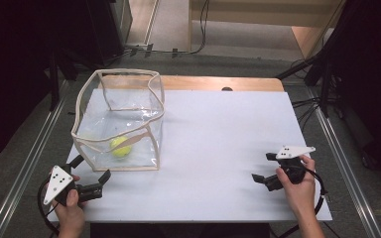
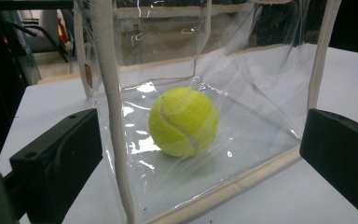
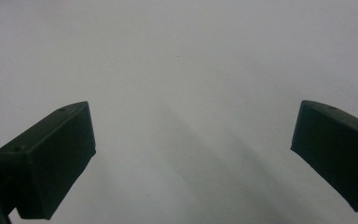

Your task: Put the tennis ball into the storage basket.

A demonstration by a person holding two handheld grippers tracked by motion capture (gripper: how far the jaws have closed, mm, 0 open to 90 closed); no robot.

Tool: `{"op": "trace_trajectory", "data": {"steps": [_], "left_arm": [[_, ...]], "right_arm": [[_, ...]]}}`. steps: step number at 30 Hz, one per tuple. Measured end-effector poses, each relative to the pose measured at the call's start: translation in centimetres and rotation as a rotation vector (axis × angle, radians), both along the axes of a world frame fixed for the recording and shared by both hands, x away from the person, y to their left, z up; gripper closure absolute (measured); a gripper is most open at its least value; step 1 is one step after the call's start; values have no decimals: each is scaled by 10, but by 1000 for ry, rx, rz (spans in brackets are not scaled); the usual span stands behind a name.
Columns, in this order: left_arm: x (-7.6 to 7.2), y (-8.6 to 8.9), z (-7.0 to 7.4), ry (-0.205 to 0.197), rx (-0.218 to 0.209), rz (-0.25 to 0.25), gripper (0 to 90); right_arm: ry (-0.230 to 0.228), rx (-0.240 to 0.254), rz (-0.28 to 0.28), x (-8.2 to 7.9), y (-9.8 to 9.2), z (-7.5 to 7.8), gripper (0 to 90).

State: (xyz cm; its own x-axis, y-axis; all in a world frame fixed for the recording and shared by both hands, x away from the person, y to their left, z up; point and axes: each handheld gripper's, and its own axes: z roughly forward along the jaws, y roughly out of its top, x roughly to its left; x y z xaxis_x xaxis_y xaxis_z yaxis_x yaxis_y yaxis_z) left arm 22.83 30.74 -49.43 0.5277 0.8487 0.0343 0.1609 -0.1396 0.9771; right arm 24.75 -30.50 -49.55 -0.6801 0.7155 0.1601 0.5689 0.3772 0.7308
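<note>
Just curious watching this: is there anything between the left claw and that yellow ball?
Yes. The tennis ball lies inside the clear bag, and the bag's transparent front wall and cream-edged corner seam stand between it and the open left claw. The bag's top is open.

Glossy clear plastic bag (image 1: 129, 106) with cloth trim holds a fuzzy felt ball (image 1: 120, 147) on matt white table (image 1: 218, 139).
</note>
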Motion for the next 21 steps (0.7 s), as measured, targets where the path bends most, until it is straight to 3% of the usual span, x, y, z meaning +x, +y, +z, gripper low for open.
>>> {"op": "trace_trajectory", "data": {"steps": [21], "left_arm": [[0,0,0,0,-2,-3,0]], "right_arm": [[-32,105,-91,-18,-29,-15,0]]}}
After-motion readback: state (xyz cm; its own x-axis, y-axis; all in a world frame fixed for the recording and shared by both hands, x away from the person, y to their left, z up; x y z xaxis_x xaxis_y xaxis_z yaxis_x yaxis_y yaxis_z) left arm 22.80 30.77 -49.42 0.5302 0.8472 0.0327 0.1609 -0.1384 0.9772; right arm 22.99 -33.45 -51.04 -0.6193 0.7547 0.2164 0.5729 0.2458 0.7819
